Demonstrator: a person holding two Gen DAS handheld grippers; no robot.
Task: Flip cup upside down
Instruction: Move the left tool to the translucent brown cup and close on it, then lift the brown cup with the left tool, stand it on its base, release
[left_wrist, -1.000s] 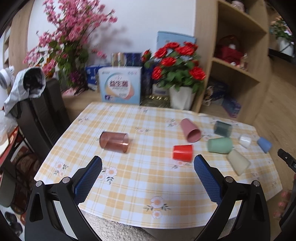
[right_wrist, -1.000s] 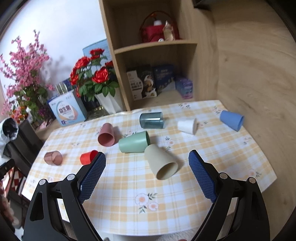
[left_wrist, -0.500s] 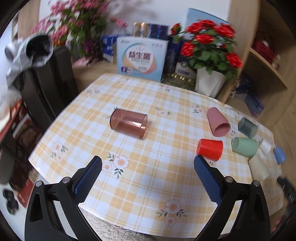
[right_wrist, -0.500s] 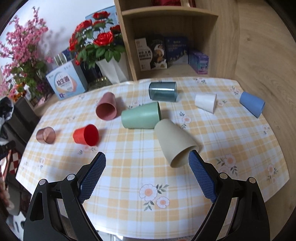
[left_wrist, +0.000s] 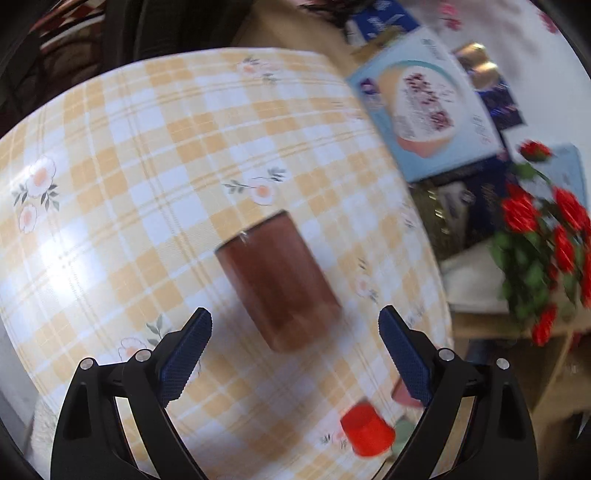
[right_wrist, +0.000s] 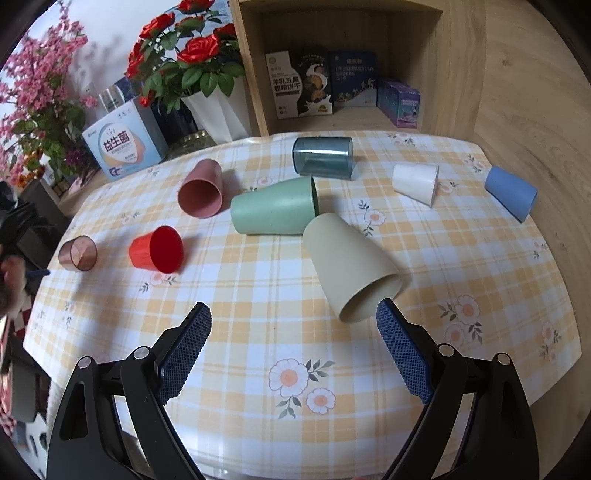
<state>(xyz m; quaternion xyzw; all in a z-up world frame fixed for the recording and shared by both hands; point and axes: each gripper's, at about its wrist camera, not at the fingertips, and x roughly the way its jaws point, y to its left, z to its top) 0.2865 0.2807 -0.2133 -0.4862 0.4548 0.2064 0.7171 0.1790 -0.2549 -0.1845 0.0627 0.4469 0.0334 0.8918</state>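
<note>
A translucent brown cup (left_wrist: 277, 280) lies on its side on the checked tablecloth (left_wrist: 147, 147). My left gripper (left_wrist: 294, 339) is open and hovers just above and in front of it, the cup between and beyond the fingertips. The view is blurred and tilted. The same cup shows far left in the right wrist view (right_wrist: 77, 253). My right gripper (right_wrist: 293, 343) is open and empty; a beige cup (right_wrist: 351, 267) lies on its side just beyond its right fingertip.
Several more cups lie on their sides: red (right_wrist: 157, 248), pink (right_wrist: 201, 188), green (right_wrist: 275, 210), grey-blue (right_wrist: 322, 157), white (right_wrist: 415, 182), blue (right_wrist: 511, 192). A rose pot (right_wrist: 218, 110), a box (right_wrist: 123, 142) and a shelf stand behind the table.
My left gripper has swung down and in toward the brown cup and rolled, so the cup now fills the view. My right gripper has moved closer to the beige cup.
</note>
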